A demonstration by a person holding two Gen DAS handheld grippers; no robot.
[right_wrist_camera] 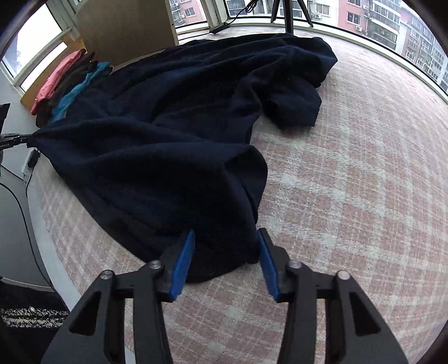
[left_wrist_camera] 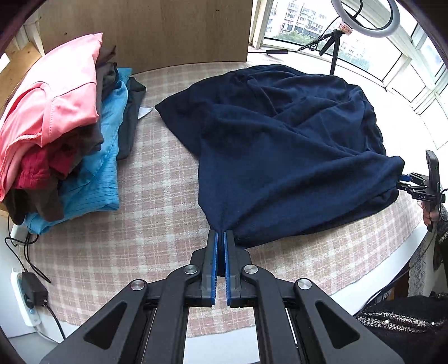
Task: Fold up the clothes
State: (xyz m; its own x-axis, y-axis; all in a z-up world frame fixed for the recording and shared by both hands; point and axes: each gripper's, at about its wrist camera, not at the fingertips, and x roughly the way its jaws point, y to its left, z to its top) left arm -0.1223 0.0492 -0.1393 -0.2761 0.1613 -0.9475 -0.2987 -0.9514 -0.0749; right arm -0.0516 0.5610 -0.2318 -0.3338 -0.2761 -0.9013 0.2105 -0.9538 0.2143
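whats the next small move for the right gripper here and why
Probably close the right gripper on the near corner of the navy garment. Its jaws stand open with the cloth's edge lying between them, while the left gripper is already shut on the other corner. With both corners pinched, the garment could be lifted or pulled flat on the checked cloth for folding.

Bright window (left_wrist_camera: 364, 42) daylight, fisheye-warped edges

Likely a home: clothes pile (left_wrist_camera: 56, 126), checked tablecloth (left_wrist_camera: 140, 238), apartment-block window (right_wrist_camera: 378, 22).
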